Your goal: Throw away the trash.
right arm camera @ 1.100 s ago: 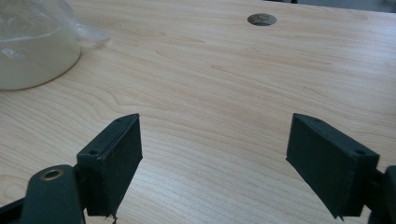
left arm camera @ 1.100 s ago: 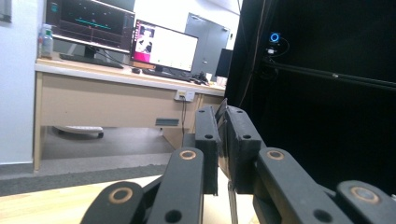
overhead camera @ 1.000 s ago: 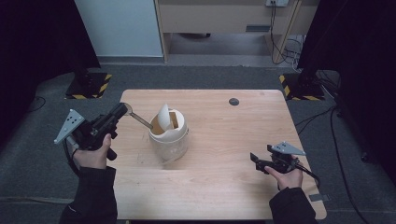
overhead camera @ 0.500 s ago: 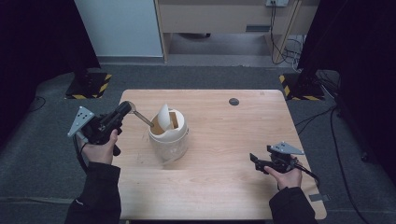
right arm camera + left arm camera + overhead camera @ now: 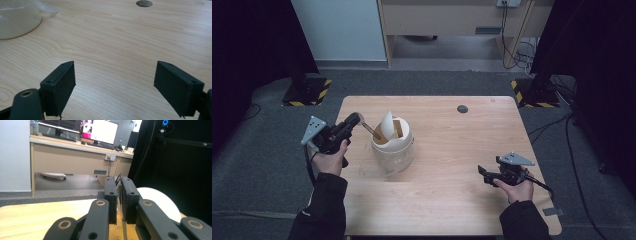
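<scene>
Grey carpet surrounds a wooden table (image 5: 447,200); left hand-held gripper (image 5: 358,120) clamps a spoon (image 5: 371,130), right hand-held gripper (image 5: 483,173) gapes.

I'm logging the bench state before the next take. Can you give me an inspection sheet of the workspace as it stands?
Surface: light wooden table, bare wood over most of it, with a dark round cable port near the far edge.
Job's things: white container left of centre, with a clear plastic liner and a white swing flap tilted up; a thin stick reaches into its opening.
Clutter: nothing seen.
Grippers: left hand-held gripper shut on the stick, jaws close together; right hand-held gripper open, low over bare wood, apart from the container.
Cables: one trails from each gripper; more hang by the far desk.
Surroundings: grey carpet, a desk with monitors, black curtains, hazard-striped stand bases.
</scene>
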`<action>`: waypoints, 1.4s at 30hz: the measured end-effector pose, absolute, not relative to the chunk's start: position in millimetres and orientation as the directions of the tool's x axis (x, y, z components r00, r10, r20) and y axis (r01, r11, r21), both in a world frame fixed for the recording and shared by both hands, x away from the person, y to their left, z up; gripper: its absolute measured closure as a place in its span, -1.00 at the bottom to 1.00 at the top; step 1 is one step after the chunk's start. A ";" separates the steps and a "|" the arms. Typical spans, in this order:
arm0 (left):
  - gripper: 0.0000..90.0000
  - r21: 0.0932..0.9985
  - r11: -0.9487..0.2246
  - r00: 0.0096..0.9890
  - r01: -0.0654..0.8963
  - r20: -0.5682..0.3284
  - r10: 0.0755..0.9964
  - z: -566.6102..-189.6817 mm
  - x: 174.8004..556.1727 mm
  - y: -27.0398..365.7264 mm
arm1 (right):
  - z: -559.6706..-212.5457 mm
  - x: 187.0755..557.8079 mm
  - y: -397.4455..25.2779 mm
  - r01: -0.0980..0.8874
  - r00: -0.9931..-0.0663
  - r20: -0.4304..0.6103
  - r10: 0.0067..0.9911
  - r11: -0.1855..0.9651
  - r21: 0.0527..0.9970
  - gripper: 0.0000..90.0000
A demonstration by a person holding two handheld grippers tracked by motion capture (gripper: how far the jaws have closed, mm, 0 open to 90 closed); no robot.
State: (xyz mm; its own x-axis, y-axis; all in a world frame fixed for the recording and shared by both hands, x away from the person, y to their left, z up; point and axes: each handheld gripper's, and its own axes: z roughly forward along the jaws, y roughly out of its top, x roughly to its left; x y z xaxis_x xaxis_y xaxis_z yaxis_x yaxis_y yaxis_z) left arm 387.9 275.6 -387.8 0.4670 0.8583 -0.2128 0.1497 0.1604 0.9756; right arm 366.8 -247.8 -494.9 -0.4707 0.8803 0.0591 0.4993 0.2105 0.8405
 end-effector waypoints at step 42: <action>-0.58 0.786 -0.126 0.354 0.605 -0.123 0.927 -504.9 366.6 314.4 | -500.0 371.4 -256.6 0.528 -0.447 0.064 0.892 0.206 0.824 -0.64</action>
